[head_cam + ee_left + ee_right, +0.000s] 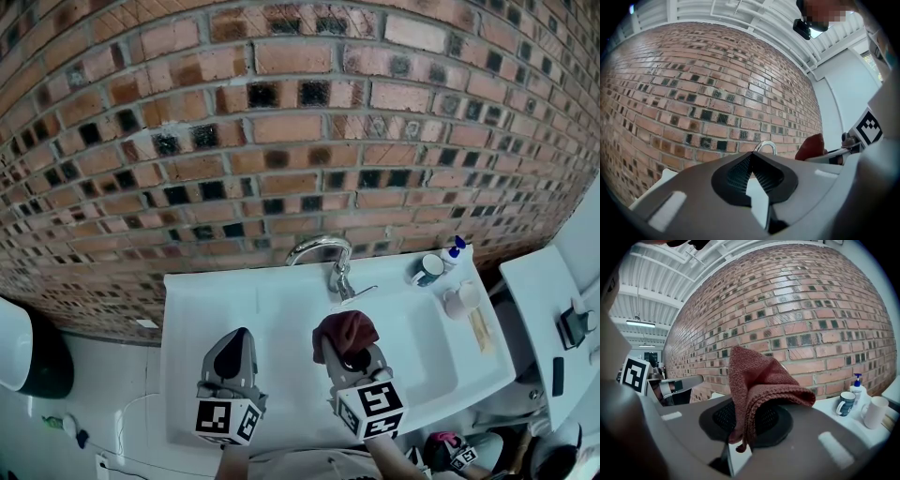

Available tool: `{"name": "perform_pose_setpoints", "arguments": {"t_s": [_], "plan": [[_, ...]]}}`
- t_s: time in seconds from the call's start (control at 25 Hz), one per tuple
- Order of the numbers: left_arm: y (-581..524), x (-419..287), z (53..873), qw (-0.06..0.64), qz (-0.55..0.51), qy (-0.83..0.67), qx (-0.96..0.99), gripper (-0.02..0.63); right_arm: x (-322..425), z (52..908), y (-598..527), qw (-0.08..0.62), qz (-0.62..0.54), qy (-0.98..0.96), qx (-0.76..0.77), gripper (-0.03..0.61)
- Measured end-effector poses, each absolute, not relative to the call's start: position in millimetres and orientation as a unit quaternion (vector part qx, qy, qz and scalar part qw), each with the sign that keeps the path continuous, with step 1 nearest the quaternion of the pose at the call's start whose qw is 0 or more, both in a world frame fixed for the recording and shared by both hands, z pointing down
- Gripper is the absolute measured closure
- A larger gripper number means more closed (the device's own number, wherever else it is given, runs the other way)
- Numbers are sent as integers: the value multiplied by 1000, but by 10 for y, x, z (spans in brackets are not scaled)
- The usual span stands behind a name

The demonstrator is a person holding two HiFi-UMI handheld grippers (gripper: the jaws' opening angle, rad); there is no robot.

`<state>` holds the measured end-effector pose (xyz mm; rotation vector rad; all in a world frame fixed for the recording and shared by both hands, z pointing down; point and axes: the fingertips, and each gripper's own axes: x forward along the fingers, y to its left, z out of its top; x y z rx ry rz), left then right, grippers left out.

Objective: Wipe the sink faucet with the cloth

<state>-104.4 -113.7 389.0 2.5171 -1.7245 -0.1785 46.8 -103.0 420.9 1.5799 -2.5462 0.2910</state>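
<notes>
A chrome faucet (323, 255) with a curved spout stands at the back of the white sink (281, 309); its arch (766, 146) peeks over the left jaws. My right gripper (348, 348) is shut on a dark red cloth (345, 330), bunched at its tips, hanging over the basin just in front of the faucet. In the right gripper view the cloth (757, 385) drapes over the jaws and hides the faucet. My left gripper (234, 342) is shut and empty, hovering over the basin to the left; its tips (750, 157) meet.
A brick wall (281, 122) rises behind the sink. On the sink's right ledge stand a dark mug (428, 270), a soap pump bottle (453, 253), a white cup (461, 300) and a wooden stick (482, 330). A white shelf (548, 309) is at the far right.
</notes>
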Motion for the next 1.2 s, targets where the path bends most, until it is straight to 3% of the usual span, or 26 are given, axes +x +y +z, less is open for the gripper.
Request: {"name": "perform_pose_setpoints", "arguments": {"t_s": [1.2], "plan": [[-1174,-1055,4051,57,-50,-562,824,609,494,4388,-998,74,120,-839,525,528]]}}
